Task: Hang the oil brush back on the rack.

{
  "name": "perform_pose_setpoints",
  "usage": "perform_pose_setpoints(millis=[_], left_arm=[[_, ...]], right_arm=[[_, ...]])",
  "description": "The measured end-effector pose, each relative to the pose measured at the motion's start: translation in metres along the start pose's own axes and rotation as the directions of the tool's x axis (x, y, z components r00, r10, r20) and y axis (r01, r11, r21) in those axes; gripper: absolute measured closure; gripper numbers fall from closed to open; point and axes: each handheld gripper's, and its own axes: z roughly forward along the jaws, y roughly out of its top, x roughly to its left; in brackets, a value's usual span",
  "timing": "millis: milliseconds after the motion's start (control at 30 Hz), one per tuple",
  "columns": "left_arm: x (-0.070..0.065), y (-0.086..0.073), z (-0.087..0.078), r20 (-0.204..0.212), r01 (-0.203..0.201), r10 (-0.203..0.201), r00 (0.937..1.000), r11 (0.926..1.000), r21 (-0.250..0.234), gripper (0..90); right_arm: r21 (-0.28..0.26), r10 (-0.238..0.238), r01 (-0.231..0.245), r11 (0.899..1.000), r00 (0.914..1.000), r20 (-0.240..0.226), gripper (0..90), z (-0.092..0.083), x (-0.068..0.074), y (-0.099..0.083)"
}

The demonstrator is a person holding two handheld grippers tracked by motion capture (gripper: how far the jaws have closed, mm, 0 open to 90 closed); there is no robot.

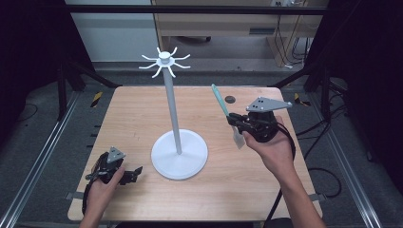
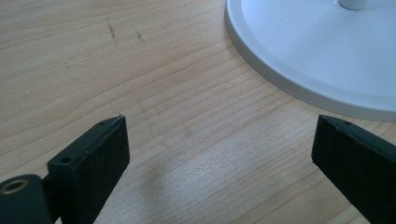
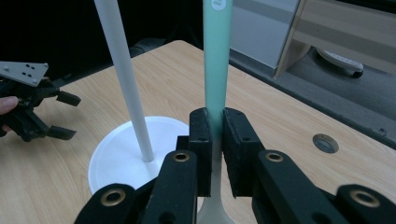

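— Spatula (image 3: 217, 70): I count one, teal handle up, pale blade down, pinched by my right gripper (image 3: 214, 140) fingers above the bench (image 1: 138, 118).
— Other items?
— One white stand (image 1: 176, 128) with eight hooks on top, mid-bench, left of the spatula. My left gripper (image 2: 219, 154) rests beside its base, fingers spread, holding nothing.

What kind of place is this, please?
Probably a lab or workshop set up for recording handling work. A wooden table stands inside a dark metal frame, cables lie on the grey floor, and a person's hands hold gripper tools.
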Motion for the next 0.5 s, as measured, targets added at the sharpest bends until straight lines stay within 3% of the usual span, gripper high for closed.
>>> perform_pose_setpoints(millis=[500], left_arm=[[0.0011, 0.0006, -0.0018, -0.008, 0.003, -0.003, 1.0, 0.9999, -0.013, 3.8]], right_arm=[[-0.03, -0.004, 0.003, 1.0, 0.9996, -0.026, 82.5, 0.002, 0.0073, 0.0094]])
